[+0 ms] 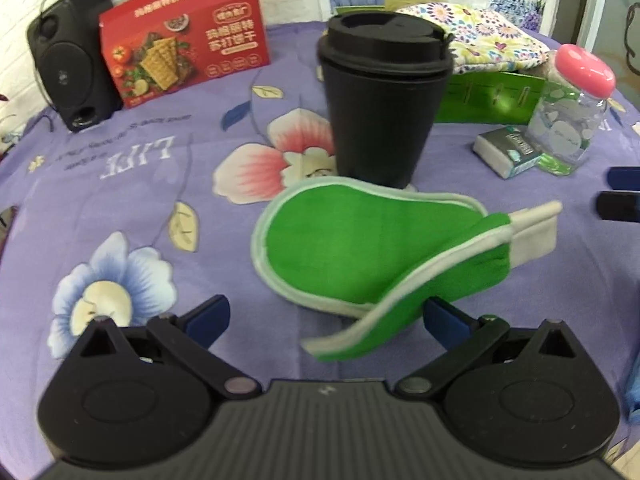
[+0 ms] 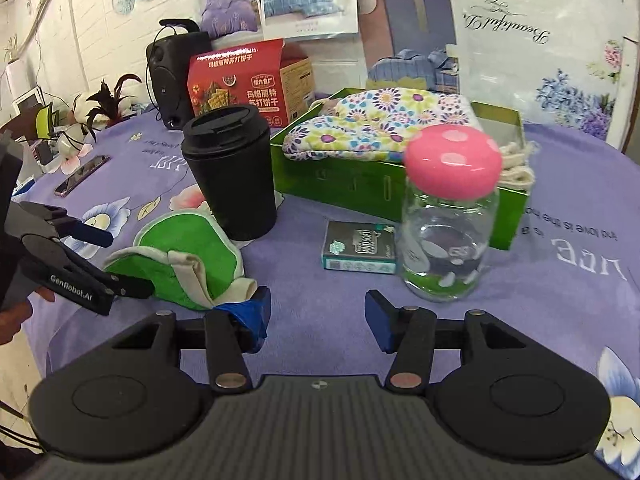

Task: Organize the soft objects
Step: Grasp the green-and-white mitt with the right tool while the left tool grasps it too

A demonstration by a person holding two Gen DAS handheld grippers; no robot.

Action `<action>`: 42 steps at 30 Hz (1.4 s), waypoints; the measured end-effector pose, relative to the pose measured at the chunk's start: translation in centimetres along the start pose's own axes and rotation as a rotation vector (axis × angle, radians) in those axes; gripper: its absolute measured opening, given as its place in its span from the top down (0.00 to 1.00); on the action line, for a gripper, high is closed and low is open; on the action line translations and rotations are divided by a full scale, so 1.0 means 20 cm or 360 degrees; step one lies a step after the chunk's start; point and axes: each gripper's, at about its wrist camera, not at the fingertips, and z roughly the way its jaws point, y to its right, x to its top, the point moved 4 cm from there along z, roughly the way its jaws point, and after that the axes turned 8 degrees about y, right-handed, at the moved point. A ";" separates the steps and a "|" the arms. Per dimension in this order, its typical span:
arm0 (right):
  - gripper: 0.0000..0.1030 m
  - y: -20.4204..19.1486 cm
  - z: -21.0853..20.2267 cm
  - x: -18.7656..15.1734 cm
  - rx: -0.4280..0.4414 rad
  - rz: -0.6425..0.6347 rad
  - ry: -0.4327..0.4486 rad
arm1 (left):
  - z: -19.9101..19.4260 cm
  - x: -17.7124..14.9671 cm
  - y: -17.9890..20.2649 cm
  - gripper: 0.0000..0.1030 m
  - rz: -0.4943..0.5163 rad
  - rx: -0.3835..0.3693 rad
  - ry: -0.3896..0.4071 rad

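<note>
A green mitt with pale trim (image 1: 360,248) lies on the purple flowered cloth, just in front of a black lidded cup (image 1: 380,96). My left gripper (image 1: 326,316) is open, its jaws wide apart, with the mitt's near edge between the fingertips. The mitt also shows in the right wrist view (image 2: 184,256), left of my open, empty right gripper (image 2: 318,316). The left gripper (image 2: 100,264) reaches the mitt from the left there. A flowered mitt (image 2: 376,124) lies in a green box (image 2: 352,188).
A glass jar with a pink lid (image 2: 448,216) and a small teal packet (image 2: 358,250) stand right of the cup. A red cracker box (image 1: 184,36) and a black speaker (image 1: 68,60) stand at the back. A phone (image 2: 82,174) lies at the left.
</note>
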 end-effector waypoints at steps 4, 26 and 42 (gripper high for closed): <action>0.64 -0.05 0.06 0.01 0.0157 0.0060 -0.0011 | 0.04 0.02 0.01 0.00 0.0023 -0.0007 -0.0007; 0.55 -0.31 0.40 0.01 0.0470 -0.0342 -0.0104 | 0.12 0.05 -0.13 0.00 -0.0116 -0.0219 -0.0090; 0.55 -0.30 0.48 0.00 0.0618 -0.0235 -0.0193 | 0.21 0.07 -0.14 0.05 -0.0143 -0.0199 -0.0097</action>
